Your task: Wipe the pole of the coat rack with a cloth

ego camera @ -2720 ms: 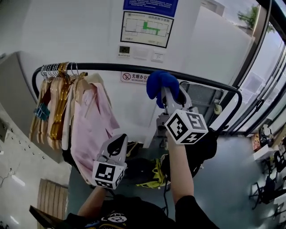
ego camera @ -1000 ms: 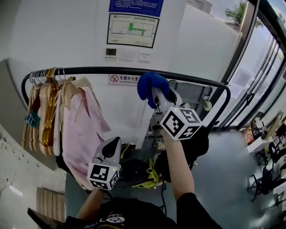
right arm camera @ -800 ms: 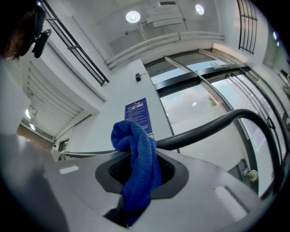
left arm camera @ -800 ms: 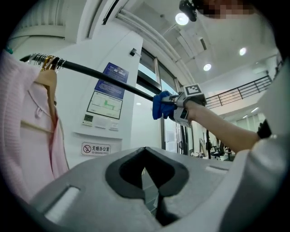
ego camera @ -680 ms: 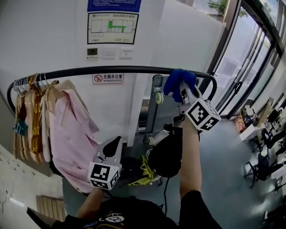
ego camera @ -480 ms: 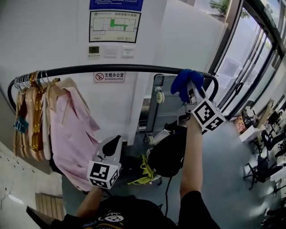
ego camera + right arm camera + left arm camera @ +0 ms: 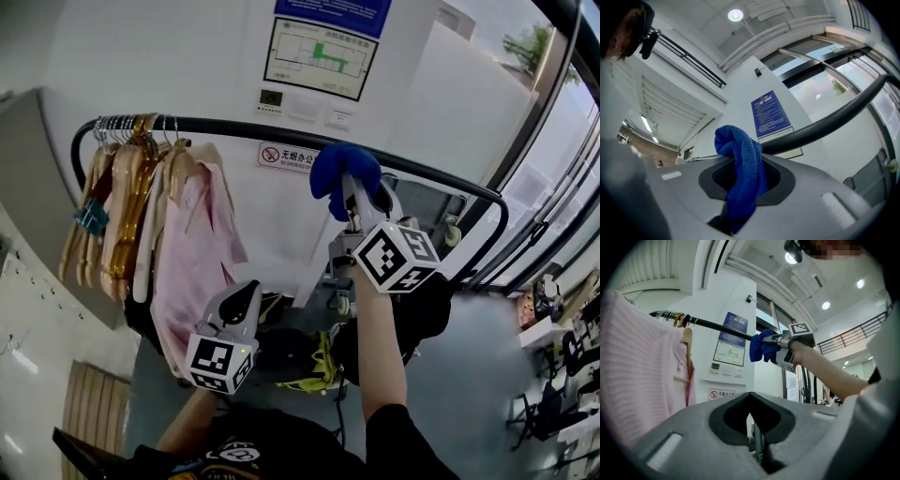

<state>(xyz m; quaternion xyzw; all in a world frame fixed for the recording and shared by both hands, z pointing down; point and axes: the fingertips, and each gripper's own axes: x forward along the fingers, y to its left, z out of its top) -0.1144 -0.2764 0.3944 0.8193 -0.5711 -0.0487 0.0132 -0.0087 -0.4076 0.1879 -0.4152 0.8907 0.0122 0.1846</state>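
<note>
- Head view: the right gripper (image 7: 351, 190) is raised toward 12 o'clock, its jaws clamped on a blue cloth (image 7: 341, 172) that presses against the black pole (image 7: 234, 127) of the coat rack.
- At 10 o'clock, wooden hangers (image 7: 120, 192) and a pink garment (image 7: 194, 253) hang from the pole.
- On the wall, a no-smoking sign (image 7: 285, 157) carries Chinese characters too small to read, and a floor plan (image 7: 322, 56) with green marks sits at 12 o'clock.
- The left gripper (image 7: 247, 302) is held low at 6 o'clock, well apart from the pole.
- Left gripper view: the jaws are closed together with nothing between them; the pink garment fills 9 o'clock.
- Right gripper view: the jaws pinch the cloth, which bunches up over the pole running toward 2 o'clock. The print on a blue notice (image 7: 769, 115) is illegible.
</note>
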